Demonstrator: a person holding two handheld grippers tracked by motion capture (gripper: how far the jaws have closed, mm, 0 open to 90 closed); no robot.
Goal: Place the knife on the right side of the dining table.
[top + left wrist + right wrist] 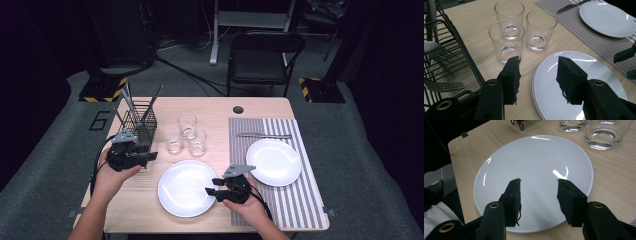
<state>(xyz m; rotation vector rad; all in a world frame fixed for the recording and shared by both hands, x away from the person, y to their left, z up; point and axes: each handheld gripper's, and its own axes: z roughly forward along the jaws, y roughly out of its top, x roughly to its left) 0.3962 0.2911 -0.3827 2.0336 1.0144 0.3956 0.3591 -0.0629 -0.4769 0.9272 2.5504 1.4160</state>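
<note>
Holding nothing, both tongs wide open. Left tongs (pixel 150 156) near the wire basket (pixel 140 124) at 9 o'clock on the bench (pixel 215 106). Right tongs (pixel 213 187) over the 3 o'clock rim of the near white plate (pixel 186 188), low in the middle. Cut off at the bottom of the right gripper view, that plate's near edge behind the black jaws. Hard to count, the cutlery (pixel 442 86) inside the basket, half hidden by wire. Counted: two plates, the second plate (pixel 273 161) on the striped mat (pixel 295 200) at 3 o'clock; three glasses (pixel 188 134) in the middle; one knife (pixel 264 135) at the mat's far end.
</note>
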